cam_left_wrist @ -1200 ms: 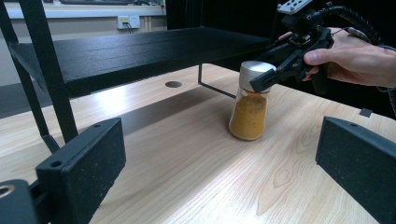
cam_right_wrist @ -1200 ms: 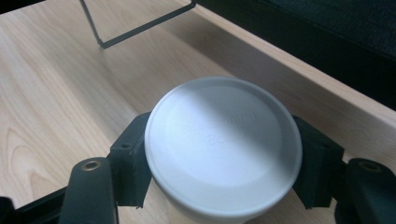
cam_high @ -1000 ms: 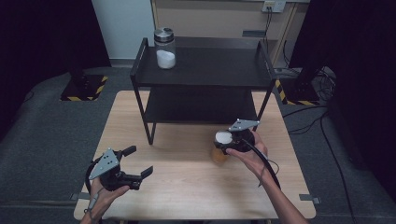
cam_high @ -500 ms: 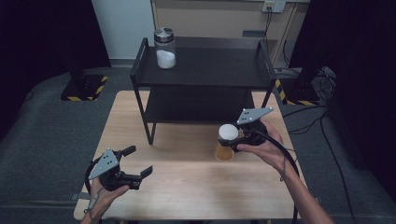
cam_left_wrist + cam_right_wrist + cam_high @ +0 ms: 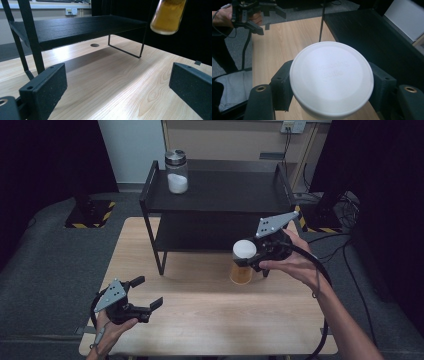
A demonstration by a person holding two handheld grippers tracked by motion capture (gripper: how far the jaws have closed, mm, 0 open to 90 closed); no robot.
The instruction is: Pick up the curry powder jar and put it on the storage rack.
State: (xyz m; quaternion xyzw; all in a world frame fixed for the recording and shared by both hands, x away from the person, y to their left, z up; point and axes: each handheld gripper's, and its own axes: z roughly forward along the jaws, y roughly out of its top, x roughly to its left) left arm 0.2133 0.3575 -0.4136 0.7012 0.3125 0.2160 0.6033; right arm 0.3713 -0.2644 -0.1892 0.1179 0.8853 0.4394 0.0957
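Note:
A glass jar [image 5: 243,270] with a white lid [image 5: 244,249] and orange-yellow contents hangs clear of the wooden table [image 5: 200,320], just in front of the black two-level shelf [image 5: 220,190]. My right gripper [image 5: 246,258] is shut on it just under the lid. In the right gripper view the lid [image 5: 331,77] sits between the pads [image 5: 282,85]. My left gripper [image 5: 147,292] rests open and empty near the table's front left. The left gripper view has the jar's base [image 5: 168,15] high at the right, above its own wide-apart jaws.
A second jar [image 5: 176,171] with a metal lid and white powder stands on the shelf's top level at its back left. The shelf's lower level [image 5: 75,27] is bare. Cables lie on the floor at the right [image 5: 340,205].
My right gripper has lifted the orange jar off the table and carried it up toward the shelf's front edge. The left gripper has stayed where it was.

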